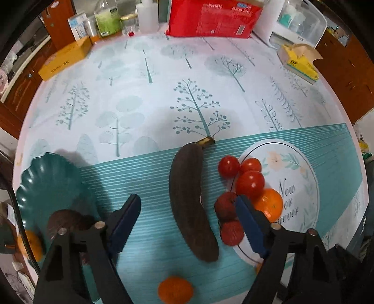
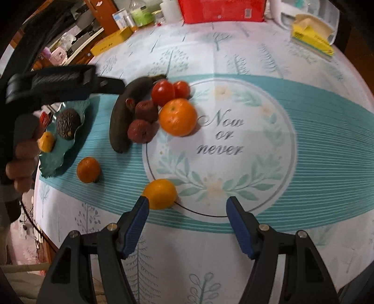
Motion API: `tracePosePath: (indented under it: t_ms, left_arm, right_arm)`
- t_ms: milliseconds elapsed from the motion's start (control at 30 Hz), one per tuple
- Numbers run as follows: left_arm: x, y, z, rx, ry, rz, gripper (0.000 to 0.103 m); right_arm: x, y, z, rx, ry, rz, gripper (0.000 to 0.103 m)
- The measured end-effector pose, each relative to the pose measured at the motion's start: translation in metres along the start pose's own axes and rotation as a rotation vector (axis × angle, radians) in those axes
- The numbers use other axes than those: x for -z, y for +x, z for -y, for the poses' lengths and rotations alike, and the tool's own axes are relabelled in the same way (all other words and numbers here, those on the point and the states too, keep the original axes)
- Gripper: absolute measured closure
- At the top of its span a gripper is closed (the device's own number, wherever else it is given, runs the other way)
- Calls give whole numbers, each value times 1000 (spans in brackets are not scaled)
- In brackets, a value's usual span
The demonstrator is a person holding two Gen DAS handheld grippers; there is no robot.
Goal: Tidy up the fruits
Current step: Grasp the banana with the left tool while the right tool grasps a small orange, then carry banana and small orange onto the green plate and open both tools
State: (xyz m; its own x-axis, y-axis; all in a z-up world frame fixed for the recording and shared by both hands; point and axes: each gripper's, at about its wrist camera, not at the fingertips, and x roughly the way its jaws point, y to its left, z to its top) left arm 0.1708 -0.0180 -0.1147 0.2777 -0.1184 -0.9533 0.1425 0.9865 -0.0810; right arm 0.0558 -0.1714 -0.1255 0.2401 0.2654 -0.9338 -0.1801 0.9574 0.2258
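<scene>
Teal stripes are running across the tablecloth (image 1: 145, 173) of a round table, with pale trees printed beyond them and a white medallion reading "Now or never" near the middle. We are looking down along two hand-held grippers.

The left gripper (image 1: 188, 203) is hanging with its blue pads spread wide on either side of a blackened banana (image 1: 189, 205), which is lying on the stripes; the pads are not touching it. Just beside the banana, on the medallion's edge, we are seeing three tomatoes (image 1: 250, 183), two lychees (image 1: 225, 205) and an orange (image 1: 268, 204) bunched together. Another orange (image 1: 175, 291) is sitting alone toward the near edge.

At the left edge a scalloped teal plate (image 1: 49, 182) is holding an avocado (image 2: 67, 125) and a small yellow-orange fruit (image 2: 46, 141).

The right gripper (image 2: 188, 204) is also standing open, holding nothing, over the medallion's near rim. A lemon (image 2: 160, 193) is lying just beside its left pad; we cannot tell whether they are touching.

A hand (image 2: 22, 161) is gripping the left tool's handle.

Along the far edge are sitting a red pack (image 1: 212, 17), a yellow box (image 1: 65, 58) and tissues (image 1: 300, 62).
</scene>
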Motion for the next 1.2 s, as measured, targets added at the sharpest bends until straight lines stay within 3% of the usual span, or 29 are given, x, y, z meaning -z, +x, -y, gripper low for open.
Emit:
tracePosePath:
  t_ms: [167, 267, 333, 533, 800, 1200]
  left_arm:
    - [-6, 23, -1, 20, -24, -56, 35]
    - [-8, 28, -2, 34, -36, -59, 42]
    - [-10, 31, -2, 38, -41, -64, 47]
    - [-11, 41, -1, 7, -36, -106, 69]
    - [-9, 44, 10, -33, -13, -97, 70]
    - [14, 15, 6, -1, -28, -56, 72]
  right_arm:
    - [0, 15, -16, -24, -50, -22, 39]
    - [0, 19, -27, -3, -101, -14, 49]
    - [0, 21, -32, 15, -134, -8, 65]
    - [-4, 19, -30, 7, -139, 1, 66]
    - [-12, 10, -17, 3, -109, 32, 66]
    - [-12, -14, -9, 26, -66, 79, 66]
